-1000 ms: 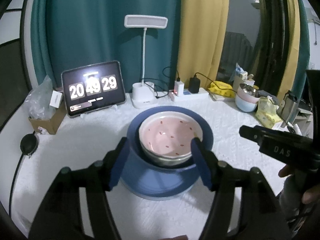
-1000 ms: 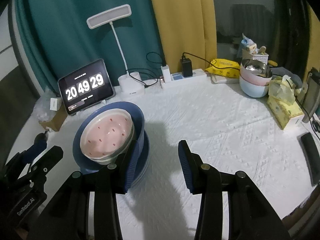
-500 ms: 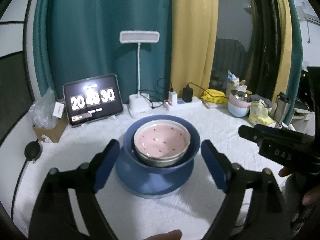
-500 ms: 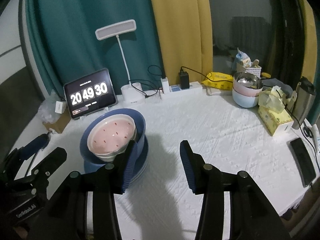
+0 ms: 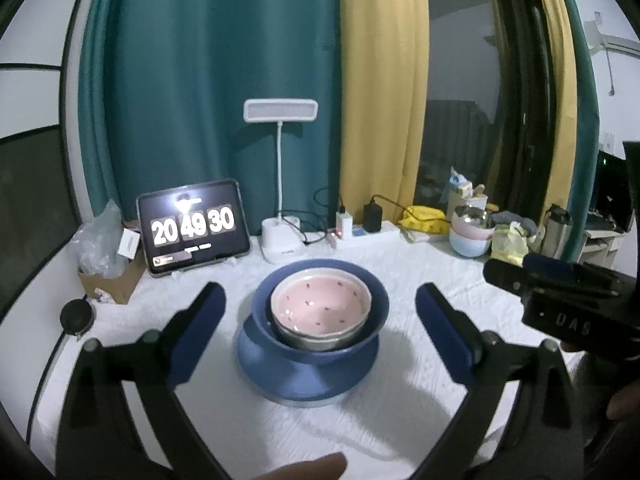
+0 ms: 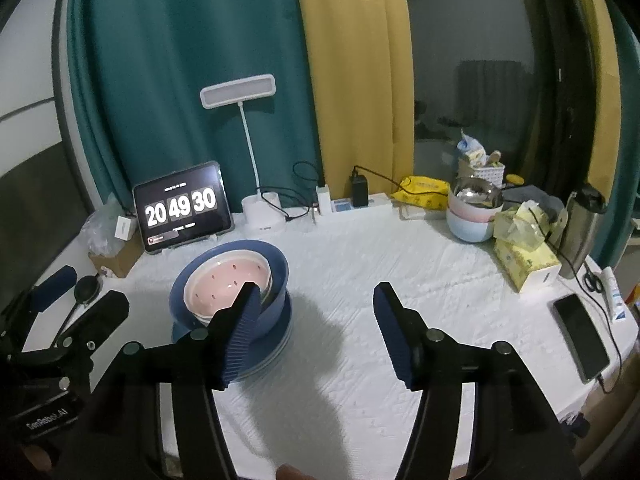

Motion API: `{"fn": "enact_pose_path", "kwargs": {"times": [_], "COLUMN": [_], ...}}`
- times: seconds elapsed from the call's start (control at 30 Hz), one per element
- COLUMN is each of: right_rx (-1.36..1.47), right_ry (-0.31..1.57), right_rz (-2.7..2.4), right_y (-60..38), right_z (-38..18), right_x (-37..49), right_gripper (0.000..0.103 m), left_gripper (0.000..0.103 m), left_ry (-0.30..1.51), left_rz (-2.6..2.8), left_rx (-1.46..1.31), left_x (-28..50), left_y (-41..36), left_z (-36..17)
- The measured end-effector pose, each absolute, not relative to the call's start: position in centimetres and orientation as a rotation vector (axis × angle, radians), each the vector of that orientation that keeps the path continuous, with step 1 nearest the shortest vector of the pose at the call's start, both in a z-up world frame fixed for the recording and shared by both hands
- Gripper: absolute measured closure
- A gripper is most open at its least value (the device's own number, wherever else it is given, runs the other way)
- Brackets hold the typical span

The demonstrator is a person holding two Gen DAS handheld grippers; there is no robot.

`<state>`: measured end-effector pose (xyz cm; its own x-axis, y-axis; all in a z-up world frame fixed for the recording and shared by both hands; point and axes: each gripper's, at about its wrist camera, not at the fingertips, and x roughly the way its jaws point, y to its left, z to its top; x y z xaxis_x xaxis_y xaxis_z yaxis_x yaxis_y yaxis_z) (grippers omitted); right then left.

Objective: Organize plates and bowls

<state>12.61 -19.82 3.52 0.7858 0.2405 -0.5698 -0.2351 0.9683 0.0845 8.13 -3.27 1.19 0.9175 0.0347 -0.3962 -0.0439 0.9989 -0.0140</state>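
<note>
Pink speckled bowl (image 5: pixel 320 308) sits nested in the blue bowl (image 5: pixel 378 312) on a blue plate (image 5: pixel 304 380), mid-table (image 6: pixel 360 392). Left gripper (image 5: pixel 320 332) jaws have just been opening, now spread wide with nothing gripped. Right gripper (image 6: pixel 316 332) the same, just beside the stack.

Left claw (image 5: pixel 318 332) wide, right claw (image 6: pixel 316 330) spread (both just opening, empty)

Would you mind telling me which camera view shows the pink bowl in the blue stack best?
The left wrist view: the pink bowl sits centred and unobstructed, its speckled inside fully visible inside the blue bowl. In the right wrist view the pink bowl lies off to the left, and a finger of the right gripper covers its near rim.
</note>
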Motion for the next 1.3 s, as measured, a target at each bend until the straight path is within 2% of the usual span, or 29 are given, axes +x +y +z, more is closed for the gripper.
{"fn": "enact_pose_path", "kwargs": {"times": [1.3], "right_rx": [-0.031], "right_ry": [0.452], "right_rz": [0.248], "right_y": [-20.8], "right_z": [10.0], "right_x": [7.9], "right_gripper": [0.039], "left_gripper": [0.006], "left_ry": [0.261], "left_rz": [0.068], "left_rx": [0.026], "left_x": [4.3], "left_y": [-4.0], "left_z": [6.7]}}
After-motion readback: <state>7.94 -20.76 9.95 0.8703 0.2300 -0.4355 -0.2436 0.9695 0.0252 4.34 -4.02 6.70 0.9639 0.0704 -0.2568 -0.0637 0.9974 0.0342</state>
